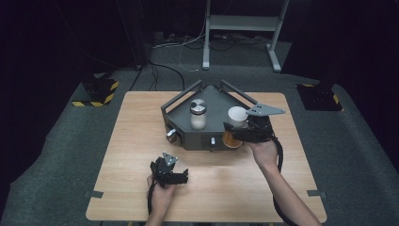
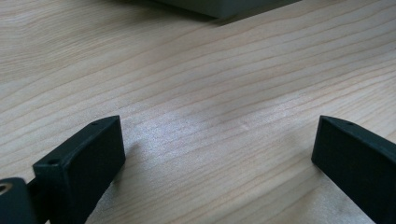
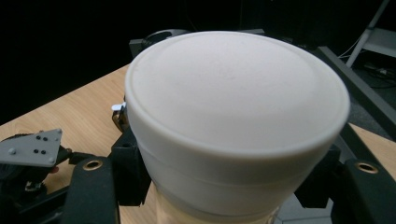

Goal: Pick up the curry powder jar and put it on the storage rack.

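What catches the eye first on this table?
The right claw grips a white-lidded jar with an orange body at the front right edge of a grey three-cornered tray. A second jar with a silver lid stands in the tray. The left claw rests open on the wooden table.

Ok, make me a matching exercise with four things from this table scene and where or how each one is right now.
Things:
1. white-lidded jar
2. silver-lidded jar
3. left gripper
4. grey tray

States:
A. open, low over bare wood
B. standing inside the tray
C. clamped in the right gripper
D. sitting on the wooden table

Pairs: 1-C, 2-B, 3-A, 4-D
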Tool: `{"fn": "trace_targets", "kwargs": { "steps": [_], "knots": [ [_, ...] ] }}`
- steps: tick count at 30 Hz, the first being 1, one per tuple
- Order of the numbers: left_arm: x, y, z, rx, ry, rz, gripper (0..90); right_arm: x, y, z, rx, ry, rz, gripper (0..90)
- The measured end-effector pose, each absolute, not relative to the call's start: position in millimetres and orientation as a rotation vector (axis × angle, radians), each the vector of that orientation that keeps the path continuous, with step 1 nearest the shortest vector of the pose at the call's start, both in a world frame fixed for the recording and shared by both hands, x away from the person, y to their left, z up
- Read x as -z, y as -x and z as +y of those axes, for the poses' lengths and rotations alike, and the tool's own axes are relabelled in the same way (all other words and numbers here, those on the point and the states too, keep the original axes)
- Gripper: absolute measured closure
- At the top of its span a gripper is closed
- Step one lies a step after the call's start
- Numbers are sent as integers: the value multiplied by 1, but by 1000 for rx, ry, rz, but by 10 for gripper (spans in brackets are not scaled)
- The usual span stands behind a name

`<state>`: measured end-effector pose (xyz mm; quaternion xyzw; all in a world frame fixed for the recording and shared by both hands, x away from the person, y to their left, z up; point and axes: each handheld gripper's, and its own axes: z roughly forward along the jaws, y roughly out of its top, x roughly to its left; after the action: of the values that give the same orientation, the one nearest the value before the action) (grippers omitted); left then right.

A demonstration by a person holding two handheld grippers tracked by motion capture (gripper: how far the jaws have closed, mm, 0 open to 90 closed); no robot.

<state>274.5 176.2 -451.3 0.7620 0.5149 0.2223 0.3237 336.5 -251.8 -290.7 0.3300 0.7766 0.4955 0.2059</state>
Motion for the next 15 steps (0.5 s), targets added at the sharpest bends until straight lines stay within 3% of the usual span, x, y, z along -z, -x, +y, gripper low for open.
{"fn": "trace_targets", "kwargs": {
  "steps": [15],
  "knots": [
    [452, -274, 176, -583, -1995, 1353, 27, 275, -356, -237, -1354, -958, 2113, 352]
  ]
}}
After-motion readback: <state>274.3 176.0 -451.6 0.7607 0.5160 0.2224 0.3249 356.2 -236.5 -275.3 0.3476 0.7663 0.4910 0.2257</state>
